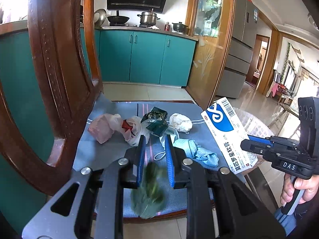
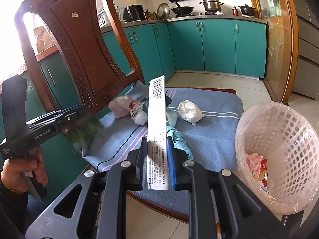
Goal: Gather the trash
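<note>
My right gripper (image 2: 156,145) is shut on a white and blue medicine box (image 2: 156,127) and holds it above the chair seat; the box also shows in the left wrist view (image 1: 227,133). My left gripper (image 1: 153,141) has its jaws a little apart, with a blurred green plastic wad (image 1: 149,191) between and below them; in the right wrist view the wad (image 2: 87,131) hangs under that gripper. On the blue seat cloth (image 2: 215,127) lie a pink bag (image 1: 101,127), a white and red bag (image 1: 131,129), a dark green wrapper (image 1: 155,119), a white paper ball (image 1: 180,122) and a light blue mask (image 1: 199,151).
A white lattice waste basket (image 2: 283,151) with a clear liner stands right of the chair and holds some trash. The carved wooden chair back (image 2: 79,49) rises at the left. Teal kitchen cabinets (image 2: 219,45) stand behind, across a tiled floor.
</note>
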{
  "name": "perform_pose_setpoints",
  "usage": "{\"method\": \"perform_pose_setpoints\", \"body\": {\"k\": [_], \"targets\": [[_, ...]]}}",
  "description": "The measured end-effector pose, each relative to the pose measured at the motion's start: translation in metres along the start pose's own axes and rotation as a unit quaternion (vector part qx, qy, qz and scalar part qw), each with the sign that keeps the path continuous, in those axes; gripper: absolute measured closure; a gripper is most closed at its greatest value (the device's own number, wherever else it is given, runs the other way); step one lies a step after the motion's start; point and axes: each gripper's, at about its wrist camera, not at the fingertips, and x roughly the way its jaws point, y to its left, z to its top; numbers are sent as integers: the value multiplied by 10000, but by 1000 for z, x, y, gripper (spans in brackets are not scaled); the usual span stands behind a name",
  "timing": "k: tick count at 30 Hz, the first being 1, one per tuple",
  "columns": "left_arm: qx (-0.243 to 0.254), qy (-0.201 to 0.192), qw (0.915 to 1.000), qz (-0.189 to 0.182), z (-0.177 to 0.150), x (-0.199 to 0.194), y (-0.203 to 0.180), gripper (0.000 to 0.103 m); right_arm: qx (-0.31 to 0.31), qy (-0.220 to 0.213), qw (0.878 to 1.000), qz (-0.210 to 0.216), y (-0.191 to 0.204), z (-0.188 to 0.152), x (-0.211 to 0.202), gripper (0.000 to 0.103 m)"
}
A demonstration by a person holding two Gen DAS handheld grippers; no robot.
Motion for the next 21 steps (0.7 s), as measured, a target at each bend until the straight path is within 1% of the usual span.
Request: {"method": "perform_pose_setpoints", "body": {"k": [6, 7, 8, 9, 10, 11, 12, 13, 15, 17, 18, 19, 20, 21], "targets": [[23, 69, 10000, 11, -1, 3, 1, 83, 7, 32, 10000, -13, -1, 0, 0, 84], [58, 195, 9998, -18, -3, 7, 1, 79, 9, 36, 10000, -17, -1, 0, 0, 84], [110, 354, 9993, -52, -4, 11, -1, 70, 9, 36, 10000, -18, -1, 0, 0, 84], [216, 556, 9982, -49, -9, 17, -4, 43, 8, 37, 10000, -17, -2, 0, 0, 84], [335, 688, 9971, -11, -13, 22, -8, 24, 10, 36, 10000, -23, -2, 0, 0, 84], [481, 868, 9951, 38, -17, 27, -13, 18, 20, 37, 10000, -26, -2, 0, 0, 84], [699, 1179, 9905, 91, -26, 37, -19, 18, 22, 45, 10000, -23, -2, 0, 0, 84], [807, 1383, 9870, 141, -33, 45, -22, 18, 22, 61, 10000, -20, -3, 0, 1, 84], [797, 1721, 9816, 241, -45, 59, -21, 17, 16, 74, 10000, -19, -2, -1, 1, 84], [734, 2142, 9734, 338, -61, 79, -16, 18, 6, 83, 10000, -11, -1, -1, 1, 84], [777, 2374, 9675, 399, -71, 89, -14, 18, 0, 85, 10000, -6, -1, -1, 1, 84], [794, 2483, 9645, 433, -77, 93, -14, 22, -1, 87, 10000, -5, -1, -1, 1, 84], [746, 2561, 9628, 431, -80, 97, -13, 32, 0, 89, 10000, -3, -1, -2, 1, 84], [634, 2576, 9635, 367, -81, 98, -11, 37, -2, 90, 10000, -1, -1, -2, 0, 84]]}}
